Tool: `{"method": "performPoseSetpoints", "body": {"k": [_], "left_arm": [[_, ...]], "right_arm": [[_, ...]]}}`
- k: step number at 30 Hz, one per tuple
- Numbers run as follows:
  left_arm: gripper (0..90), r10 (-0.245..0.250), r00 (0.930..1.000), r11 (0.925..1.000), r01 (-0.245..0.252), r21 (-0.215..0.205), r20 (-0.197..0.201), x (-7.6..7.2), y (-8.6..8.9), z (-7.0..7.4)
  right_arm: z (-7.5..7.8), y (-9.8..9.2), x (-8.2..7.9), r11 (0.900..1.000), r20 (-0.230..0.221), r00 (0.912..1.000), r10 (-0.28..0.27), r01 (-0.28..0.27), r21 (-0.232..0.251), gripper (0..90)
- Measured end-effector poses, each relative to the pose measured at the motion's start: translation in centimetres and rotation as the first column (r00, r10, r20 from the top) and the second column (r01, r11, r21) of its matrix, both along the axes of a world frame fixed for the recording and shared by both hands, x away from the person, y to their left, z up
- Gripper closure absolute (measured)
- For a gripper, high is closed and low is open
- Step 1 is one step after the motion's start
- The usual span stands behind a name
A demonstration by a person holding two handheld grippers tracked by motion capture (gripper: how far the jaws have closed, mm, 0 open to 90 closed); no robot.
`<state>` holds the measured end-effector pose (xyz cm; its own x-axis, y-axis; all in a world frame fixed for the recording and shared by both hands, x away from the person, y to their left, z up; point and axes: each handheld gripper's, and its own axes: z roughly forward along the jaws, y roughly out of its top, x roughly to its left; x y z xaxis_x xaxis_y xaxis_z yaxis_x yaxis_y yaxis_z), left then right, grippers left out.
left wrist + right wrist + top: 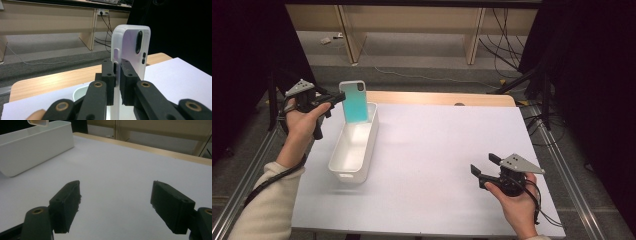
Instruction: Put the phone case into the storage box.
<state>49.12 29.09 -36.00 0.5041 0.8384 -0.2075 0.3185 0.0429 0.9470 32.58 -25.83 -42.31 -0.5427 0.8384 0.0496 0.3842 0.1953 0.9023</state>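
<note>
A phone case [357, 102] with a white rim and a teal face stands upright, its lower end over the far end of a long white bin [350, 176]. My left gripper [338, 98] is shut on the case's left edge. In the left gripper view the black pads [128, 72] clamp the case [131, 47] at its side, and its back with the camera cutout faces right. My right gripper [484, 164] rests low at the table's near right, open with nothing between its jaws. In the right gripper view, that gripper [116, 202] stands open over bare white surface.
The white table sheet [442, 145] has free room between the bin and the right hand. The bin [32, 150] lies at the upper left of the right gripper view. A wooden strip [437, 97] edges the far side, with furniture legs and cables on the floor behind it.
</note>
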Motion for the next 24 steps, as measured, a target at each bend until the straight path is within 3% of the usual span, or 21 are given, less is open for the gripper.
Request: {"method": "performPoseSetpoints", "body": {"k": [13,24], "left_arm": [[83.1,0.008,0.9999,0.9998,-0.008,-0.017,0.006,0.5,0.2,0.2],[83.1,0.009,1.0000,0.9999,-0.009,0.014,-0.003,1.5,-0.1,0.0]], "right_arm": [[0.0,0.0,0.0,1.000,0.000,1.0000,-0.001,0.001,-0.001,25.1],[0.0,-0.1,0.0,1.000,0.000,1.0000,-0.005,0.005,-0.002,25.2]]}}
